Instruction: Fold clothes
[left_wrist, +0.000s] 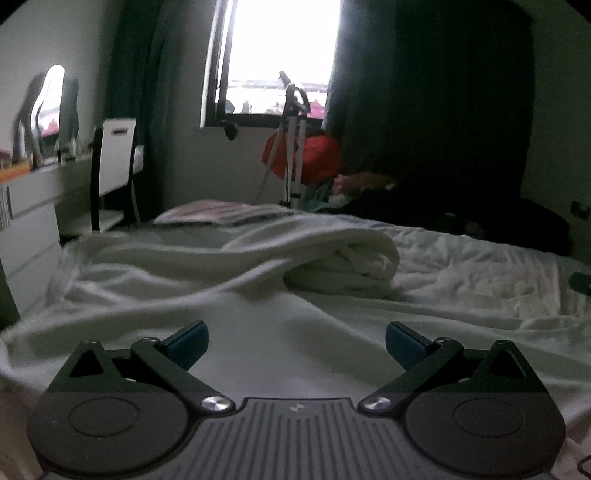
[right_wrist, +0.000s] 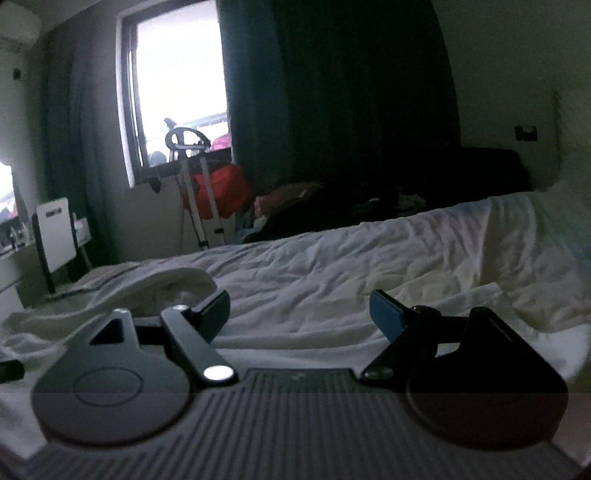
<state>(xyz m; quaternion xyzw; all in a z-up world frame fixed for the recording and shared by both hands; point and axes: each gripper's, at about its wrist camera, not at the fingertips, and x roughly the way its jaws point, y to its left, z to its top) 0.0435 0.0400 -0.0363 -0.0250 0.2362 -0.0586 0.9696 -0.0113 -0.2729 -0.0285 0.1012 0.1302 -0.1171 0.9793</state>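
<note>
Both grippers, left gripper (left_wrist: 296, 341) and right gripper (right_wrist: 299, 312), hover with fingers spread apart, gripping nothing, over white fleece garment (left_wrist: 229, 280) rumpled on bed (right_wrist: 369, 258).

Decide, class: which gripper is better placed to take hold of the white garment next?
Probably the left gripper: open, with the white garment spread directly ahead. The right gripper, also open, faces mostly bedsheet.
</note>
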